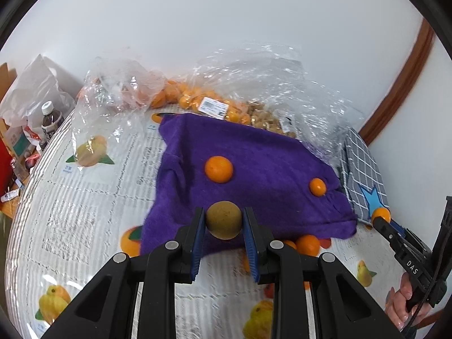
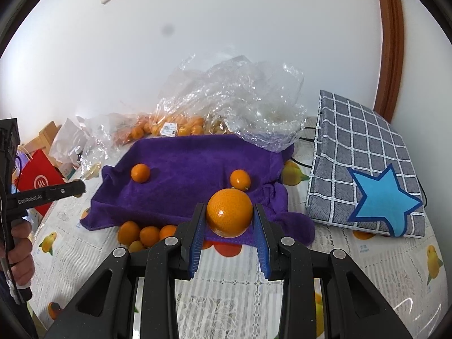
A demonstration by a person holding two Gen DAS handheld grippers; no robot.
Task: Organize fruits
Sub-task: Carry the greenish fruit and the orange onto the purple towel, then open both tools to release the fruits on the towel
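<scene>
The left gripper [image 1: 223, 224], at lower centre of its own view, is clamped on one brownish-green round fruit [image 1: 223, 223], a blue pad touching each side. The right gripper [image 2: 229, 217], at lower centre of its view, holds one large orange [image 2: 229, 212] the same way, its jaws closed against the peel.

Behind both lies one purple towel [image 2: 192, 163] spread on the table [image 2: 226, 288], whose cover is printed with fruit pictures. Two small oranges rest on the towel, well apart: one toward the left [image 2: 140, 173] and one nearer the middle [image 2: 240, 180], just above the held orange in the frame. In the left wrist view the same pair appears at centre [image 1: 219, 169] and to the right [image 1: 317, 187].

At the towel's near edge, lower left of centre in the right wrist view, a cluster of loose fruit [image 2: 149, 236] sits on the table: three orange ones side by side and one smaller yellowish one in front, four in all that can be counted.

At the back, clear plastic bags [image 2: 240, 96] hold many more small oranges; their number cannot be told. One grey checked bag with a blue star [image 2: 364, 166] lies at the right, beside the towel.
</scene>
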